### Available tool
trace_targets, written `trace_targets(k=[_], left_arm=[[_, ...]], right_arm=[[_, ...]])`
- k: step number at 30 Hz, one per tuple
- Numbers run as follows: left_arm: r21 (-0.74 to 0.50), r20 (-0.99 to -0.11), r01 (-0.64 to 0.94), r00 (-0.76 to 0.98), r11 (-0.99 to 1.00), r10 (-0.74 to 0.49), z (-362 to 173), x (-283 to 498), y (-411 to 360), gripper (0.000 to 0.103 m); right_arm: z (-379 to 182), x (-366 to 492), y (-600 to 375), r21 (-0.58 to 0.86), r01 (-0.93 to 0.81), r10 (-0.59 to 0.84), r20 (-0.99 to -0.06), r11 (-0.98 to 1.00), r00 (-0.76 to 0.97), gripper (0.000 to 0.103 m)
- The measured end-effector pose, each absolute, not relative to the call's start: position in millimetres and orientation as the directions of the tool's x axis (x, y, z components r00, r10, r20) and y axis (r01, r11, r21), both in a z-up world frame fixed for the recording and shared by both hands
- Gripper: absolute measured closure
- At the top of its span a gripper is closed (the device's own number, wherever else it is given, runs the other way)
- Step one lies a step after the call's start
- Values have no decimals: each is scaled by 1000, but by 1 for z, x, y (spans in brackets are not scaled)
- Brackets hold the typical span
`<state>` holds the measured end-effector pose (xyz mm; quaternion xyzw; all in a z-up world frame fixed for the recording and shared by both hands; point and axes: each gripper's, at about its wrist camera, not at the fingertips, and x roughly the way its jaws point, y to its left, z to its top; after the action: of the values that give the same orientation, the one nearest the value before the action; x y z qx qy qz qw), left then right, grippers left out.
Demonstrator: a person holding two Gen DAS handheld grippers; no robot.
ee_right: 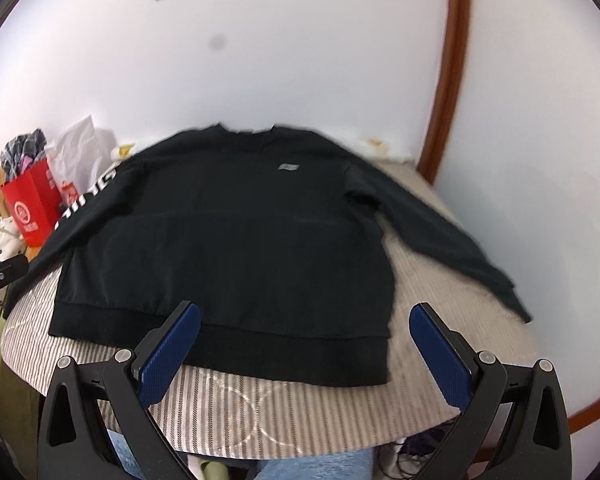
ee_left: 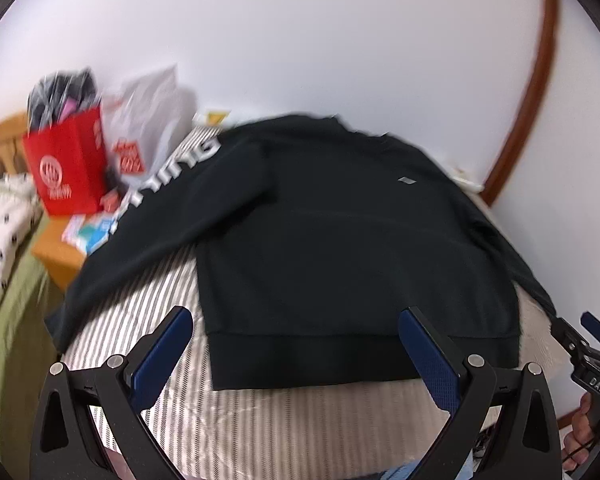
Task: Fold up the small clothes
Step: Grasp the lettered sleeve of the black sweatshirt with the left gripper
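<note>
A black long-sleeved sweatshirt (ee_left: 340, 240) (ee_right: 228, 240) lies flat and spread out, front up, on a striped table surface (ee_left: 152, 320) (ee_right: 260, 412). Its hem faces me and both sleeves stretch outward; the left sleeve carries white letters (ee_left: 172, 172). My left gripper (ee_left: 296, 320) hovers open above the hem, holding nothing. My right gripper (ee_right: 304, 316) is open too, just above the hem's right part, with nothing between its blue pads. In the left wrist view the right gripper (ee_left: 592, 344) shows at the far right edge, near the right sleeve's cuff.
A red paper bag (ee_left: 68, 164) (ee_right: 32, 208) and a white plastic bag (ee_left: 148, 120) stand at the back left beside a wooden bed frame (ee_left: 4, 140). A white wall rises behind the table, with a brown curved trim (ee_left: 532, 92) at right. A green bedspread (ee_left: 8, 320) lies left.
</note>
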<state>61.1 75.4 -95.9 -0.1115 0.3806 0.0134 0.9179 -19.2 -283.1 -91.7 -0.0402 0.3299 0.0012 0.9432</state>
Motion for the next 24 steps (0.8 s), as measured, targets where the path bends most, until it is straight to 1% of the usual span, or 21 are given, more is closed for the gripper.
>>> trace_targets(k=[2,6,7,8,10,12,17,21,24], left_arm=[[-203,-723,-141,689,969,-51,-115,66,89,0],[-185,-755,-241,655,953,19,-145,72,117,1],[-201,-764,-258,645,945,14,-153,75,126,1],[-252,-768,-269,639,930,-24,-162,77,139,2],[-336,-757,-293,649,895,-72,-173,78,157,2],[-388,-744,-321,663,864,-88,-180,81,170,2],[-476,-723,-376,683,795,-110,-194,98,189,6],[-528,-689,-364,712,767,-137,-194,114,197,9],[-557,-671,-387,731,735,-123,-195,122,205,10]], right_arm=[[-103,-9,-279,-89,-28,-35,-632,996,775,0],[-122,8,-268,-120,-36,-51,-646,992,762,0],[-126,12,-266,-118,-40,-47,-653,992,756,0],[-131,17,-263,-114,-45,-43,-664,992,747,0],[-141,29,-255,-117,-52,-43,-687,992,725,0],[-148,37,-249,-135,-64,-50,-699,989,713,0],[-158,58,-232,-168,-82,-66,-724,982,686,0],[-160,70,-224,-176,-82,-75,-732,981,677,0],[-163,80,-222,-165,-78,-72,-742,983,666,0]])
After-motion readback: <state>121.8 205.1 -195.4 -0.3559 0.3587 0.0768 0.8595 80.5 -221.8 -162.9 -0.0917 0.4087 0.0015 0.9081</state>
